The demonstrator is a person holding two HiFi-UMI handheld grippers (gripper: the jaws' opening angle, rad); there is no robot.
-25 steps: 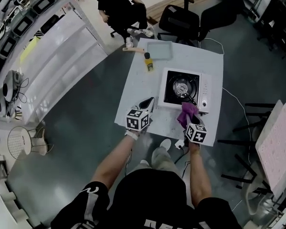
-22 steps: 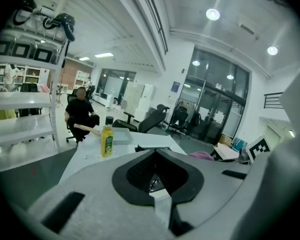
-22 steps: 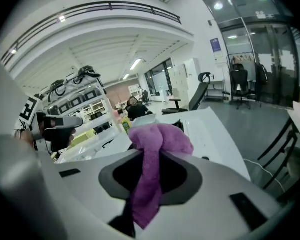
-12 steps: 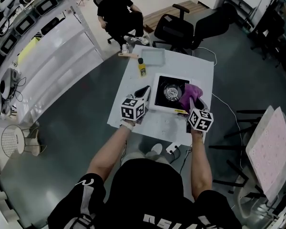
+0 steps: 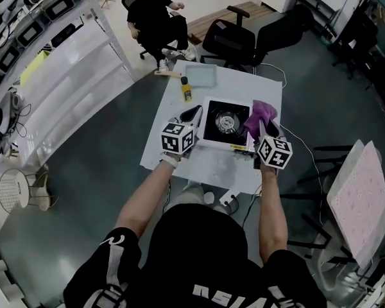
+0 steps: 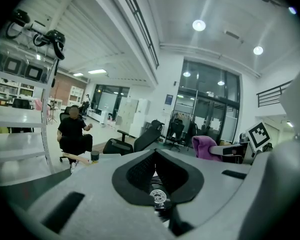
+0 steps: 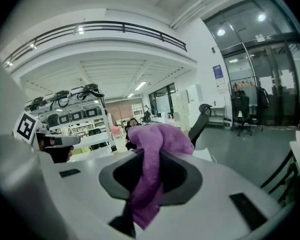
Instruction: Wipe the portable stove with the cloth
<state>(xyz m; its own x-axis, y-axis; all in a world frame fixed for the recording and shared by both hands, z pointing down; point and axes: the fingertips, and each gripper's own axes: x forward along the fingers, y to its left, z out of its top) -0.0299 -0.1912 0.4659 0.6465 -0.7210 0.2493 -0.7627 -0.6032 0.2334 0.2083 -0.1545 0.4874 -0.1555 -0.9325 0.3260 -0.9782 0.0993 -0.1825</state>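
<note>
My right gripper [image 5: 262, 128] is clamped on the purple cloth [image 5: 262, 113], which bunches over the tips of my jaws and drapes down between them; in the right gripper view it shows against the open room and not against the table. A second ago I had the cloth low at the near right corner of the portable stove [image 5: 213, 118], beside its white control strip. Now it sits higher and farther, over the stove's right edge, and I cannot tell from the head view whether it touches the stove. My left gripper [image 5: 190, 114] has its jaws together with nothing between them. It was over the white table [image 5: 202, 167] just left of the stove's near corner, and it has come up too, now beside the stove's left edge. The stove lies in the same spot in the middle of the table, with the yellow bottle [image 5: 187, 90] and the pale tray [image 5: 201, 76] beyond it at the far side. The seated person [image 5: 151, 19] past the table has shifted a little with their chair.
</note>
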